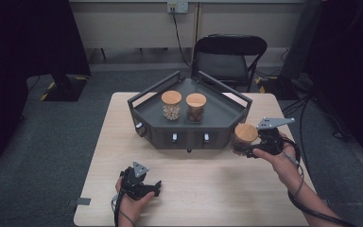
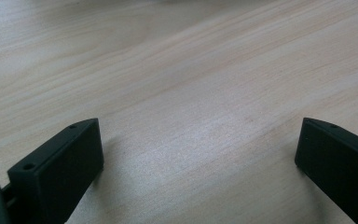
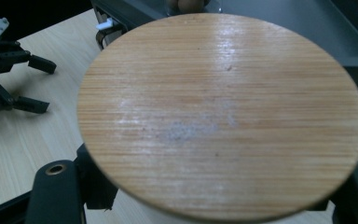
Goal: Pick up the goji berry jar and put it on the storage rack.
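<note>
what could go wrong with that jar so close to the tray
The right gripper holds the jar off the table beside the tray. If it goes in too low, it could catch that corner wall. Inside, two jars stand close together, so a wide swing might knock one over. The grip sits below the lid, on a smooth side, so it may slip if tilted.

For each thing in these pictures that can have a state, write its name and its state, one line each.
Right gripper: shut on held jar.
Held jar: lidded, off the table, beside the tray.
Left gripper: open, empty.
Two tray jars: upright, lidded.
Tray: on the table.
Folding chair: unfolded, vacant.
</note>
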`<state>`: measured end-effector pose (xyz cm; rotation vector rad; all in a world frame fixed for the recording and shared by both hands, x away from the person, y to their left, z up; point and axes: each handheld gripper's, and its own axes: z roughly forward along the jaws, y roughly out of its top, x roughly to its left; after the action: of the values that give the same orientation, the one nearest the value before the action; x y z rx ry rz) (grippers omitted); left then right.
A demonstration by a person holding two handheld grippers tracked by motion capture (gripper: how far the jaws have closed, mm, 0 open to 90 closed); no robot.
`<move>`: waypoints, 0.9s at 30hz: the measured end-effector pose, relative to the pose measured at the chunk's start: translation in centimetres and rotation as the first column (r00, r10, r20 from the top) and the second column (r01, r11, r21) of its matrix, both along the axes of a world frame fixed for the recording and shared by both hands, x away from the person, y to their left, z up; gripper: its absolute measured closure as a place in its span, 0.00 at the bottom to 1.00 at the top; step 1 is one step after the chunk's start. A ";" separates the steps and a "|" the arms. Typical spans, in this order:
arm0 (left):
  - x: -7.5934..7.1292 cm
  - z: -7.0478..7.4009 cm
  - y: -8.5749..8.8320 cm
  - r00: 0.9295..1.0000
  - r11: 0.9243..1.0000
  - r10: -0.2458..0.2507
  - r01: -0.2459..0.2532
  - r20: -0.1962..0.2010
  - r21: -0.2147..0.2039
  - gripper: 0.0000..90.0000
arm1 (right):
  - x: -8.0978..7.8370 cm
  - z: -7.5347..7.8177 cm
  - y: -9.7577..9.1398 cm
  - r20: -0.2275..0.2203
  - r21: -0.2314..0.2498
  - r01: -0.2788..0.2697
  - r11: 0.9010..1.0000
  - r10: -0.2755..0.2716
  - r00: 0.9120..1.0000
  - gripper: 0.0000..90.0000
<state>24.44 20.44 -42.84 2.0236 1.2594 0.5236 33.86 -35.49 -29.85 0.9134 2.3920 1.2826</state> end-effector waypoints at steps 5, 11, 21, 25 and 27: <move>0.0 0.0 0.0 1.000 1.000 0.000 0.000 0.000 0.000 0.00 | 0.4 0.8 0.2 0.008 -0.001 0.001 1.000 -0.001 1.000 0.28; 0.0 0.0 0.0 1.000 1.000 0.000 0.000 0.000 0.000 0.00 | 0.9 1.7 0.3 0.007 0.006 0.006 1.000 -0.006 1.000 0.28; 0.0 0.0 0.0 1.000 1.000 0.000 0.000 0.000 0.000 0.00 | 1.8 3.1 1.1 0.012 -0.010 0.007 1.000 -0.007 1.000 0.28; 0.0 0.0 0.0 1.000 1.000 0.000 0.000 0.000 0.000 0.00 | 2.2 3.5 1.4 0.012 -0.011 0.009 1.000 -0.008 1.000 0.28; 0.0 0.0 0.0 1.000 1.000 0.000 0.000 0.000 0.000 0.00 | 2.3 3.6 1.5 0.012 -0.013 0.010 1.000 -0.009 1.000 0.28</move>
<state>24.44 20.44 -42.84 2.0239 1.2593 0.5238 36.19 -33.96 -26.22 0.9100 2.3816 1.2635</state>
